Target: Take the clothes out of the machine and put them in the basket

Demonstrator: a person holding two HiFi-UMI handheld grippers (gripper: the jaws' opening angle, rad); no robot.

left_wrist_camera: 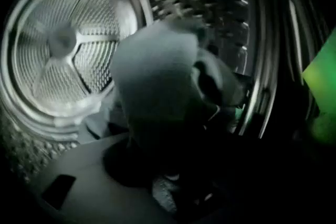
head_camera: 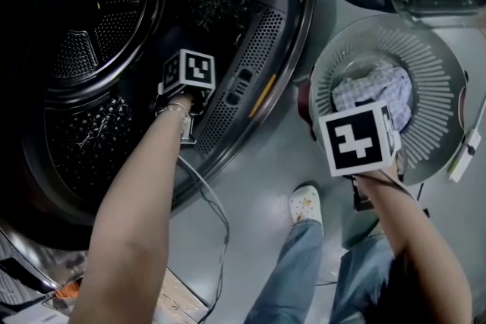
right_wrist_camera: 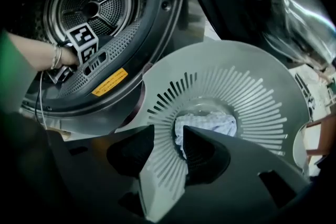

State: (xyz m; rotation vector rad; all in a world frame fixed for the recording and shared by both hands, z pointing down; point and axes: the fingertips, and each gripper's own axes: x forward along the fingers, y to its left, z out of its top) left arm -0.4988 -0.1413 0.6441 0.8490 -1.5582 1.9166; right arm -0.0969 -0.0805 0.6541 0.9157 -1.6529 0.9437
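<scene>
The left claw [left_wrist_camera: 169, 173] is deep inside the machine, its two jaws closed on one dull grey crumpled garment [left_wrist_camera: 157, 76] that rises bunched from between them; the jaw tips themselves are in heavy shadow. Around the garment curves the perforated steel drum [left_wrist_camera: 63, 44], whose back plate carries a three-armed star. No second piece of clothing can be made out in the drum, though its lower part is dark.

The right claw [right_wrist_camera: 167, 136] hangs over the one round pale grey plastic basket [right_wrist_camera: 236, 86] with slatted walls. Its two jaws stand apart with nothing between them; the basket's slats show through the gap. At the bottom of the basket lies one white-and-blue checked cloth [right_wrist_camera: 205, 123], below the claw and not touching it.

The basket stands on the grey floor [head_camera: 250, 201] just beside the machine's round black door opening [head_camera: 292, 42]. One yellow label [right_wrist_camera: 110, 82] sits on the inner rim of that opening. Between machine and basket, the head view shows the person's one white shoe [head_camera: 306, 205] and blue jeans [head_camera: 292, 269]. One thin cable [head_camera: 216, 212] loops from the left wrist towards the floor.
</scene>
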